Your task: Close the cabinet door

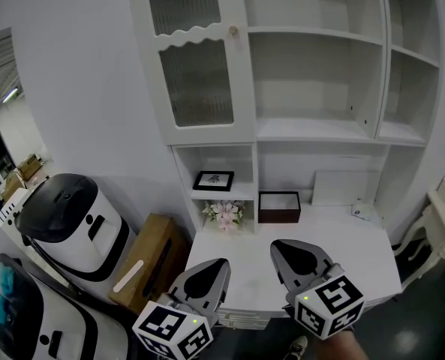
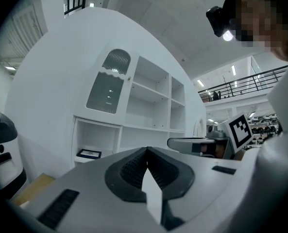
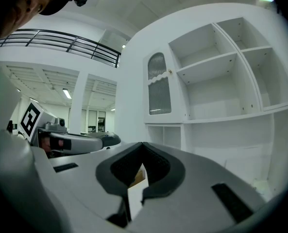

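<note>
Left gripper (image 1: 207, 274) and right gripper (image 1: 301, 257): jaws pressed together with nothing between them, both pointing level at the cabinet. The cabinet door (image 1: 199, 73) stands ahead, above and leftward of both. Its long axis is upright, with the knob (image 1: 233, 31) on its right edge, and it seemingly sits flush already. Left gripper judged nearer.

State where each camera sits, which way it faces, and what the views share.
Head view: on the head, looking down at the white shelf cabinet; left gripper and right gripper below.
Left gripper view: on the left gripper, along its shut jaws toward the cabinet.
Right gripper view: likewise on the right gripper.
Shared: the ribbed-glass cabinet door.
</note>
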